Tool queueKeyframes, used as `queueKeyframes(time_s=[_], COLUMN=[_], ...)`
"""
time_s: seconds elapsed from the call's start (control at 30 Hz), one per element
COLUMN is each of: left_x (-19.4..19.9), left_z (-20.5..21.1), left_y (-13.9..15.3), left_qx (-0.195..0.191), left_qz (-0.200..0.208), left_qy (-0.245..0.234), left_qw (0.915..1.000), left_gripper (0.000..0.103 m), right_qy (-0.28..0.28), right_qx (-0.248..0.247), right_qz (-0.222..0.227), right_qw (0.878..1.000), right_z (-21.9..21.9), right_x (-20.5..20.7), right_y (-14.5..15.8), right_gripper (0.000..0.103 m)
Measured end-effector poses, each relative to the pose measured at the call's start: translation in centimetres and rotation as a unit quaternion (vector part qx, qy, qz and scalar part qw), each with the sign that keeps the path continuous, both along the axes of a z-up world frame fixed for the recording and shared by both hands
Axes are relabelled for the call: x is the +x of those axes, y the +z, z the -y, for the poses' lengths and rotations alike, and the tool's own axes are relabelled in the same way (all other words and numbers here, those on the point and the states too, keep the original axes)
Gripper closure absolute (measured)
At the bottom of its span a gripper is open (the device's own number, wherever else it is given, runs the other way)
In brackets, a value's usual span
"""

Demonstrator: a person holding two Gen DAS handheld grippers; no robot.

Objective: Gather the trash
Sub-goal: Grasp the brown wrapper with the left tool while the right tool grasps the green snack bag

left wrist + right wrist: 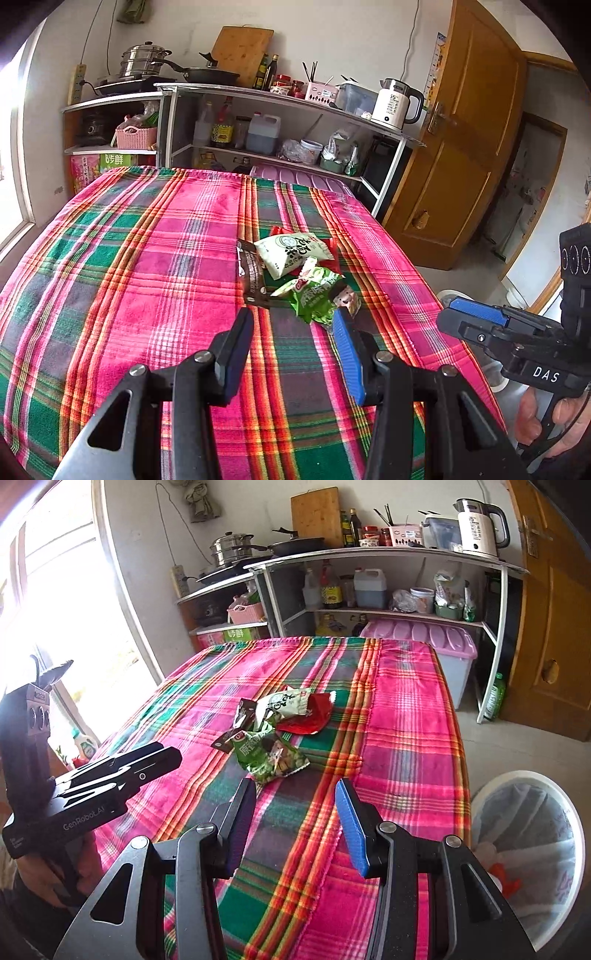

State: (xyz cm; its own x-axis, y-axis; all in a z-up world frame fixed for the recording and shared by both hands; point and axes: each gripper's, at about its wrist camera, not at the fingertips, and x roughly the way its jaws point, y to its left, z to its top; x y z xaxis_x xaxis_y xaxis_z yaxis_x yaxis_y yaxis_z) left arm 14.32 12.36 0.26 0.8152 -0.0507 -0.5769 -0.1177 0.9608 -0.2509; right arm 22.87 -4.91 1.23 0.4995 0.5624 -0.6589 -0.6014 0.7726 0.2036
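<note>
Kitchen table, pink-green plaid cloth (147, 258): left gripper (293, 325) hovers w/ jaws spread, empty, just short of a crumpled green snack wrapper (317, 295) at its 12 o'clock. Behind it lie a pale green-white pouch (291, 254), dark brown wrapper (251, 277) and red wrapper (306, 716), overlapping. Right gripper (295, 801) also spread, empty; white bag-lined bin (532, 849) sits at its 4 o'clock, beside the table. Risk: a pinch on the overlapping pile may snag cloth, or drag neighbours off the edge.
</note>
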Motion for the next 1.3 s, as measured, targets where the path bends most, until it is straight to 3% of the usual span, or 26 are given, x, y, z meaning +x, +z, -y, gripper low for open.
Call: queueKeyframes(time_s=[0.5, 0.87, 1.07, 1.3], left_x=[1.3, 4.2, 5.9, 8.0], left_z=[-4.0, -5.0, -4.7, -3.7], left_y=[-0.4, -0.8, -1.1, -2.2], left_qx=[-0.004, -0.003, -0.01, -0.005], left_qz=[0.0, -0.015, -0.027, -0.055], left_qy=[0.022, 0.015, 0.008, -0.001], left_qw=[0.9998, 0.9998, 0.9996, 0.9985], left_gripper=[0.056, 0.056, 0.056, 0.056], right_qy=[0.045, 0.059, 0.052, 0.025], right_qx=[-0.04, -0.066, -0.06, -0.039], right_qz=[-0.015, -0.033, -0.043, -0.044], right_qw=[0.998, 0.996, 0.996, 0.998], right_z=[-6.3, -8.2, -7.5, -5.0], right_x=[3.9, 6.1, 6.2, 6.3], right_y=[-2.6, -4.6, -4.8, -4.0], right_gripper=[0.057, 0.057, 0.08, 0.086])
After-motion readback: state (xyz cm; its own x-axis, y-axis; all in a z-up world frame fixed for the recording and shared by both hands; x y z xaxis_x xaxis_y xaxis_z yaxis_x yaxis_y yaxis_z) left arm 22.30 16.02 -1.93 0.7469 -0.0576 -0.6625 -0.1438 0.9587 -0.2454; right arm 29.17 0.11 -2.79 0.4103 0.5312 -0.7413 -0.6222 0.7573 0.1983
